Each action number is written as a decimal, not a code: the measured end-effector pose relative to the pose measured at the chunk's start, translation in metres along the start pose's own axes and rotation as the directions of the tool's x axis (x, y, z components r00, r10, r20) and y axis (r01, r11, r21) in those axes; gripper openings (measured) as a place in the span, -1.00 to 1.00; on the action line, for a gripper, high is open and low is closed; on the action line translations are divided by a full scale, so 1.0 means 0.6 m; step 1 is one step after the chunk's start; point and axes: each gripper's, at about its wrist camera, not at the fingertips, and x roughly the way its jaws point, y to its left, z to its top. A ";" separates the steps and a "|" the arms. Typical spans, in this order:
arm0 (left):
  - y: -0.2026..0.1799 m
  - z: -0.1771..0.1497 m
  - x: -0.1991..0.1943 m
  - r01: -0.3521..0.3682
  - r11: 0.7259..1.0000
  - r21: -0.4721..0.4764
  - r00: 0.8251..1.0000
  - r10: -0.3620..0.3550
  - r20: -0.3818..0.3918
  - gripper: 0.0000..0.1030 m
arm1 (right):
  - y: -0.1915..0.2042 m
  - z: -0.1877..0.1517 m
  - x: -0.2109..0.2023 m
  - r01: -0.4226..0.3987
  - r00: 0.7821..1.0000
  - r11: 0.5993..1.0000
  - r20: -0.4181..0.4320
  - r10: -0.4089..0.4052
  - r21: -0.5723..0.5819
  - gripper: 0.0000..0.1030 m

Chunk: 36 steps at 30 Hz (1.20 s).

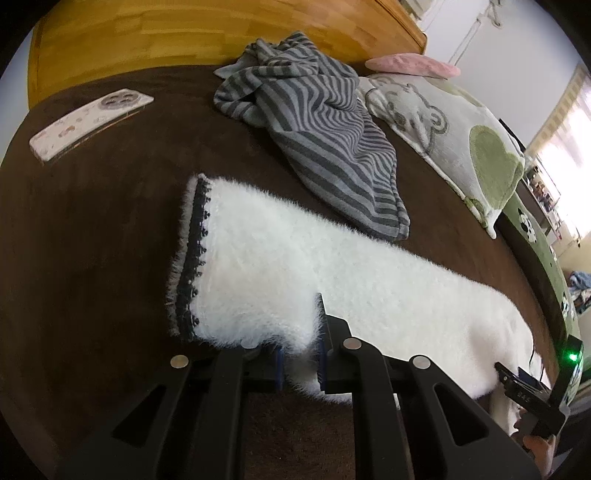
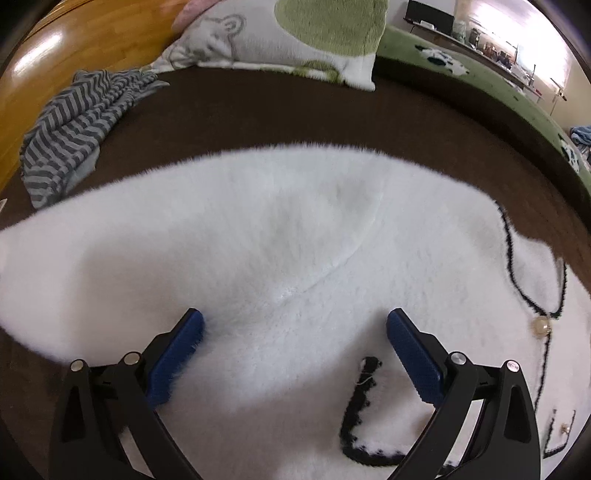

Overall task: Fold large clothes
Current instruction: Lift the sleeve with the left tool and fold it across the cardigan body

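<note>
Left wrist view: left gripper pinched the near edge of the white fuzzy garment's sleeve, which lay across the brown bedspread. Right wrist view: right gripper hung wide over the garment's body, gripping nothing; folding the sleeve inward probably required a second hold.

Left wrist view: taken from just behind the left gripper, aimed obliquely down and along the fluffy white garment with black trim on the brown bed cover, close above the sleeve end. The wooden headboard is seen at the far side.

Right wrist view: taken from behind the right gripper, tilted down, very near the garment body.

Shared by both views: the white garment, the grey striped cloth, the cream-and-green bear-print pillow, the bed cover and the headboard.
</note>
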 end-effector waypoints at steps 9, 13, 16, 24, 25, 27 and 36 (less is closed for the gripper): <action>-0.012 0.008 -0.011 0.004 0.999 0.045 1.000 -0.005 0.018 -0.73 | 0.009 0.002 -0.001 0.008 1.000 1.000 -0.010 -0.008 0.000 0.90; -0.035 0.019 -0.034 0.011 0.996 0.088 0.999 -0.016 0.049 -0.74 | 0.012 0.009 -0.007 0.019 0.999 1.000 -0.026 -0.019 -0.020 0.90; -0.065 0.030 -0.055 0.022 0.989 0.149 0.997 -0.033 0.072 -0.74 | 0.016 0.010 -0.020 0.031 0.999 0.998 -0.029 -0.033 -0.052 0.90; -0.169 0.048 -0.128 0.075 0.953 0.292 0.987 -0.113 0.116 -0.75 | -0.019 0.013 -0.090 0.047 0.999 0.997 0.009 -0.047 -0.062 0.90; -0.182 0.048 -0.135 0.079 0.949 0.306 0.985 -0.121 0.121 -0.75 | -0.027 0.011 -0.097 0.047 0.999 0.997 0.014 -0.047 -0.057 0.90; -0.213 0.047 -0.152 0.099 0.936 0.337 0.981 -0.149 0.125 -0.75 | -0.053 0.009 -0.109 0.057 0.998 0.998 0.019 -0.057 -0.036 0.90; -0.422 -0.007 -0.252 0.214 0.792 0.571 0.938 -0.330 0.107 -0.76 | -0.174 -0.021 -0.148 0.090 0.996 0.992 0.019 -0.092 0.085 0.90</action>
